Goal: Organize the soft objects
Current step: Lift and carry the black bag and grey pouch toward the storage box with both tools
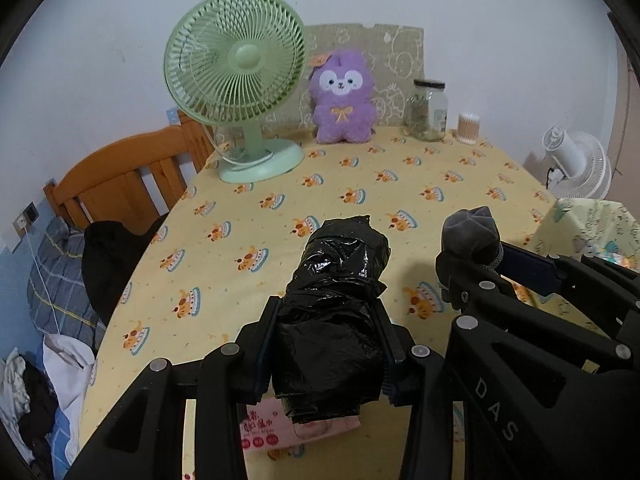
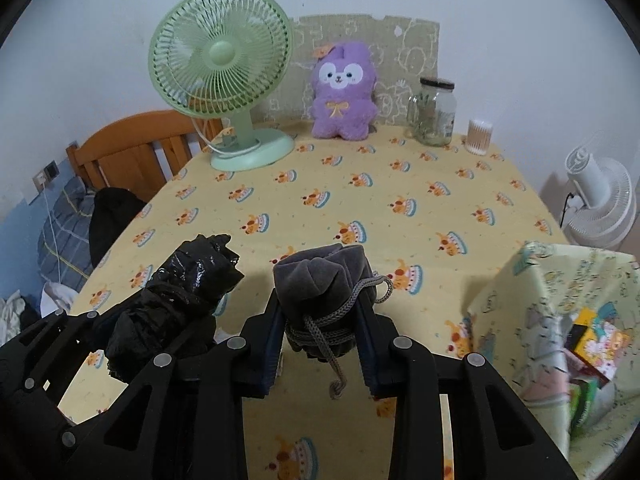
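Note:
My left gripper (image 1: 328, 344) is shut on a crumpled roll of black plastic bags (image 1: 340, 304) and holds it above the table; the roll also shows in the right wrist view (image 2: 176, 292). My right gripper (image 2: 320, 320) is shut on a grey velvet drawstring pouch (image 2: 324, 280), also held above the table, with its cord hanging down. The pouch shows in the left wrist view (image 1: 470, 232) to the right of the roll. A purple plush toy (image 1: 344, 98) sits upright at the back of the table, also in the right wrist view (image 2: 344, 92).
The table has a yellow patterned cloth (image 2: 360, 208). At the back stand a green fan (image 1: 240, 80), a glass jar (image 1: 428, 110) and a tub of cotton swabs (image 1: 468, 128). A fabric storage bin (image 2: 560, 328) with items stands at the right. A pink wipes pack (image 1: 280, 432) lies under the left gripper.

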